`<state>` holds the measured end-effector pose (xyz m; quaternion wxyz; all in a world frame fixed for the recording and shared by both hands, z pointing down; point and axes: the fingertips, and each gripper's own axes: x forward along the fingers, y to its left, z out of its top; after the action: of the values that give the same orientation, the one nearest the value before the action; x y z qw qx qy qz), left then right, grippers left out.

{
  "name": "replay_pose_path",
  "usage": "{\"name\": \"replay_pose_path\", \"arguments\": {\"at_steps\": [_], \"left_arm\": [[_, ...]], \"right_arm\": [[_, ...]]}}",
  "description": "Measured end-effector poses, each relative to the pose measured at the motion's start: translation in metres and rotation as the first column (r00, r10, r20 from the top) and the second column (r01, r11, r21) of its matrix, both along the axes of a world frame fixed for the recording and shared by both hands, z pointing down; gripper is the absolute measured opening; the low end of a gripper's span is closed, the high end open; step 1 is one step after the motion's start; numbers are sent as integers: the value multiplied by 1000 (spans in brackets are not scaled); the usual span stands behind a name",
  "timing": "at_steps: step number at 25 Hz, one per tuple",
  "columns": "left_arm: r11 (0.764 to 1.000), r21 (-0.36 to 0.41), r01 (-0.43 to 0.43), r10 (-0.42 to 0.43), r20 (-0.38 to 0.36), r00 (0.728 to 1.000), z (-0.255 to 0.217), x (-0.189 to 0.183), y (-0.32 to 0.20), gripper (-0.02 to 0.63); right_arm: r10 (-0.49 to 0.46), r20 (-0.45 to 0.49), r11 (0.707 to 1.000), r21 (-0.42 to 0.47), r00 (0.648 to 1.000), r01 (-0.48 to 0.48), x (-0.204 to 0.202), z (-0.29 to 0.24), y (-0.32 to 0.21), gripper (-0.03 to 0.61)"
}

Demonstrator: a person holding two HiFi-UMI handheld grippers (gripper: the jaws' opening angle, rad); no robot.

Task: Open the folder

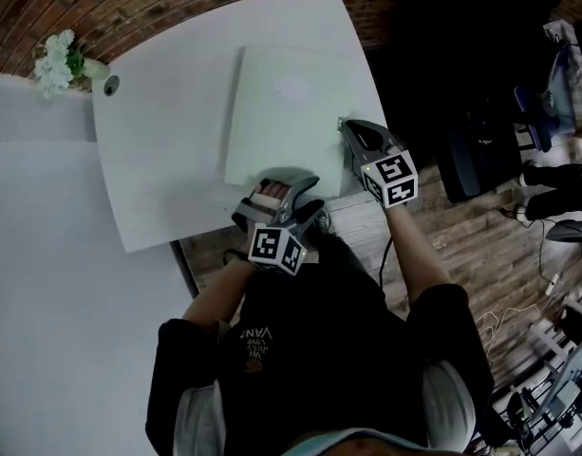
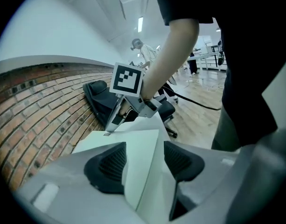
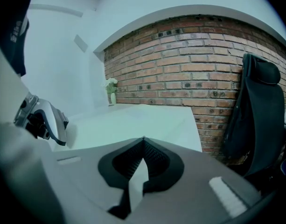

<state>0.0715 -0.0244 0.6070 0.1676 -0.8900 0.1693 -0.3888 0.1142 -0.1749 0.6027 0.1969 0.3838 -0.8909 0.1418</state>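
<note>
A pale green folder (image 1: 289,112) lies flat on the white table (image 1: 167,150). My left gripper (image 1: 283,188) is at the folder's near edge. In the left gripper view its jaws (image 2: 143,160) stand wide, with the folder's edge (image 2: 145,146) running between the pads and neither pad pressing on it. My right gripper (image 1: 347,127) is at the folder's near right corner. In the right gripper view its pads (image 3: 142,160) are closed on a thin sheet of the folder (image 3: 136,185). The left gripper view shows the right gripper's tip (image 2: 110,125) on that corner.
A small vase of white flowers (image 1: 59,63) stands at the table's far left corner, with a small round object (image 1: 111,85) beside it. A black office chair (image 3: 252,111) stands by the brick wall to the right. The table's near edge runs just below both grippers.
</note>
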Motion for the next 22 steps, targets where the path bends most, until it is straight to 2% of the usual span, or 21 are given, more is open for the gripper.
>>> {"name": "replay_pose_path", "arguments": {"at_steps": [11,22], "left_arm": [[999,25,-25,24,64,998,7,14,-7,244],[999,13,-39,39,65,997,7,18,-9,244]], "right_arm": [[-12,2,1000,10,1000,12,0,0,0,-2],[-22,-8,1000,8,1000,22,0,0,0,-2]]}}
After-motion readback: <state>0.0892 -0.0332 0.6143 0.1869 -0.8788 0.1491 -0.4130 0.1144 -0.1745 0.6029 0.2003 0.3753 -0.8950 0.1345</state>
